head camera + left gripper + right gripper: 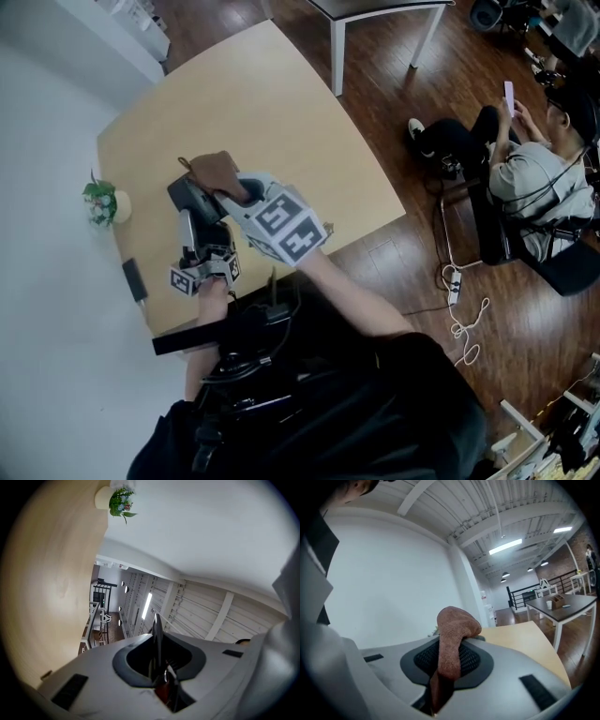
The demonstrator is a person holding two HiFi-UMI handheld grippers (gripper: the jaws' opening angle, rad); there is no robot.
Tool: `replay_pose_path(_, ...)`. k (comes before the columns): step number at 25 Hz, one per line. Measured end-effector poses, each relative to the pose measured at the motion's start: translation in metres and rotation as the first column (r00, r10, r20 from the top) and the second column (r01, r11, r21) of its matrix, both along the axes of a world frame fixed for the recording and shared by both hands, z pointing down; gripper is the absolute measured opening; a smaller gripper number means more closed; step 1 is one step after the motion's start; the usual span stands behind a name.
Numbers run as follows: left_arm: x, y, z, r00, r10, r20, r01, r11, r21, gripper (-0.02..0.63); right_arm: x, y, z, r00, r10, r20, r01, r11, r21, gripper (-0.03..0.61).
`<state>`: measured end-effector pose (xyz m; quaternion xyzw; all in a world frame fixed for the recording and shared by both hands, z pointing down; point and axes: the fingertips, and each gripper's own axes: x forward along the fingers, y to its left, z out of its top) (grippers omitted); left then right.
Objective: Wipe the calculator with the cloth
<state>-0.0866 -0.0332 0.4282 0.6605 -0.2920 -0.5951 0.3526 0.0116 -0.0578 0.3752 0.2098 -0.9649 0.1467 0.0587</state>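
In the head view the dark calculator (pixel 187 195) is tilted up off the light wooden table (pixel 281 112), its near end between the jaws of my left gripper (pixel 195 223). The left gripper view shows those jaws shut on a thin dark plate seen edge-on, the calculator (pixel 157 630). My right gripper (pixel 240 193) is shut on a brown cloth (pixel 217 170), and the cloth's bunched end lies over the calculator's far part. In the right gripper view the cloth (pixel 457 625) sticks up from between the jaws and folds over.
A small potted plant (pixel 101 202) stands at the table's left edge by the white wall. A flat black item (pixel 134 278) lies near the front left edge. A seated person (pixel 525 178) is on the floor side at right, and another table (pixel 375 14) stands beyond.
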Motion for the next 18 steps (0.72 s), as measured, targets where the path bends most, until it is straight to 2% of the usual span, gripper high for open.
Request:
replay_pose_path(2, 0.002, 0.001, -0.002, 1.000, 0.005, -0.001, -0.005, 1.000, 0.012, 0.072, -0.017, 0.012, 0.007, 0.998, -0.049, -0.045, 0.050, 0.998, 0.026, 0.060)
replay_pose_path(5, 0.006, 0.002, -0.009, 1.000, 0.014, -0.007, -0.013, 0.999, 0.033, 0.075, -0.017, 0.007, 0.024, 0.995, -0.037, -0.088, 0.040, 0.999, 0.034, 0.061)
replay_pose_path(12, 0.003, 0.005, -0.008, 1.000, 0.008, -0.015, -0.007, 0.999, 0.033, 0.084, 0.026, -0.035, 0.057, 0.988, 0.102, -0.119, -0.106, 0.994, -0.027, 0.061)
replay_pose_path(15, -0.001, 0.006, -0.008, 0.999, 0.005, -0.051, -0.003, 0.999, 0.042, 0.073, 0.049, -0.052, 0.076, 0.973, 0.170, -0.159, -0.181, 0.982, -0.059, 0.060)
replay_pose_path(18, -0.006, 0.006, -0.003, 0.999, -0.001, -0.050, 0.002, 0.999, 0.034, 0.072, 0.072, -0.061, 0.078, 0.960, 0.229, -0.160, -0.243, 0.967, -0.076, 0.060)
